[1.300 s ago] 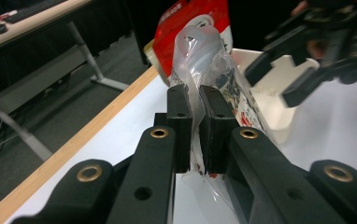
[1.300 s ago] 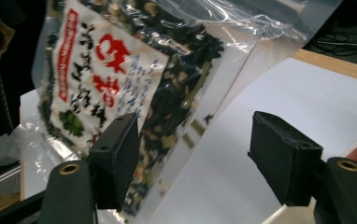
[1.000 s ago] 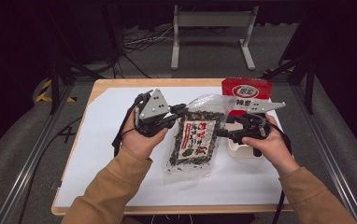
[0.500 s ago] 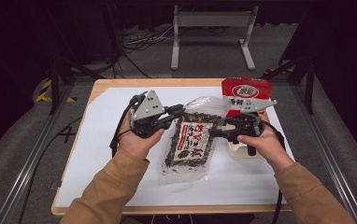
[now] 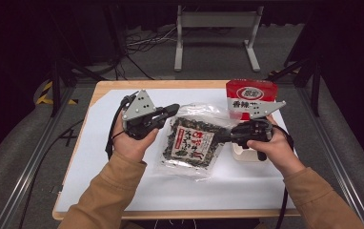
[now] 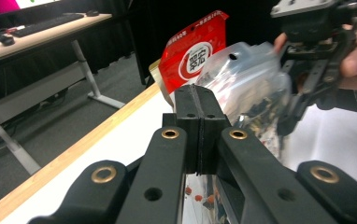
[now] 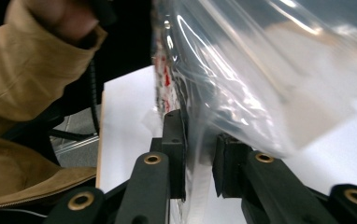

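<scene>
Open white table (image 5: 99, 157) was left around the clear snack bag (image 5: 189, 143), with a red pouch (image 5: 250, 95) behind. The left gripper (image 5: 173, 110), pinched together, held the bag's edge; the right gripper (image 5: 227, 136), jaws just closing, straddled its opposite edge with a gap remaining.

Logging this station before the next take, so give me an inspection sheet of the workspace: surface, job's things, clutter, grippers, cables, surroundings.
Surface: wooden table under a white mat.
Job's things: clear snack bag with dark contents, lifted between the grippers.
Clutter: red pouch standing behind; white container under the right hand.
Grippers: left gripper shut on the bag's edge; right gripper has just been closing, film between its jaws, a gap left.
Cables: one trails from each gripper; more on the floor.
Surroundings: dark room, grey table frame beyond.
</scene>
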### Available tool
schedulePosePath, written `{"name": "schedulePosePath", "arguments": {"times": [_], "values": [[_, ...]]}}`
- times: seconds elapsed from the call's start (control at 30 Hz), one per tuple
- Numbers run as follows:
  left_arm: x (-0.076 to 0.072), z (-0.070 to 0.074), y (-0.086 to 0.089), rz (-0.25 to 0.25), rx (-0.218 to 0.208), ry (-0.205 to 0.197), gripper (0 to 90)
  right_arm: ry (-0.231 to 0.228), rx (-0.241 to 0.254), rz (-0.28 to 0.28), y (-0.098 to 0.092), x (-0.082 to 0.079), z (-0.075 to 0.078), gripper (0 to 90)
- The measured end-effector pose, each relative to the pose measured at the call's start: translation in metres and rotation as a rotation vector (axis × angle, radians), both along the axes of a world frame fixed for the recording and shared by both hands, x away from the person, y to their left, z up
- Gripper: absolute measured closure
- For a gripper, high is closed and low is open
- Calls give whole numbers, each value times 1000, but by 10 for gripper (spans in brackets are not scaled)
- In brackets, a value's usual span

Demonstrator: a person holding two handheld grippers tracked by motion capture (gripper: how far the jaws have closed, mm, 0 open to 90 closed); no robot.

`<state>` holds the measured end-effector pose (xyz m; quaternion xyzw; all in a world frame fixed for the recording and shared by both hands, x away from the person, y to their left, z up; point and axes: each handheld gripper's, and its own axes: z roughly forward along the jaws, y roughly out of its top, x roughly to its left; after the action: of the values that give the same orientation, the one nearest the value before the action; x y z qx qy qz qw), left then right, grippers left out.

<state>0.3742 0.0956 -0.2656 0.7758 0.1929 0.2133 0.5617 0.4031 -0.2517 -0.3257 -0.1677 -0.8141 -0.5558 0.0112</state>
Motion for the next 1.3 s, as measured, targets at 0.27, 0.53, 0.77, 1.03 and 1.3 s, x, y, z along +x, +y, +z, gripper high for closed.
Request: {"name": "schedulePosePath", "arguments": {"times": [0.27, 0.53, 0.77, 1.03, 1.3], "values": [[0, -1, 12, -12, -56, 22, 845, -30, -22, 6, -2, -11, 15, 780], [-2, -9, 26, 15, -86, 47, 674, -74, -73, -45, -9, -24, 39, 780], [-3, -19, 34, 32, -70, 75, 632, -94, -90, -92, -20, -30, 57, 779], [-1, -32, 38, 49, -60, 113, 571, -127, -81, -133, -35, -36, 76, 779], [1, -46, 43, 56, -57, 152, 564, -163, -82, -176, -52, -41, 94, 779]]}}
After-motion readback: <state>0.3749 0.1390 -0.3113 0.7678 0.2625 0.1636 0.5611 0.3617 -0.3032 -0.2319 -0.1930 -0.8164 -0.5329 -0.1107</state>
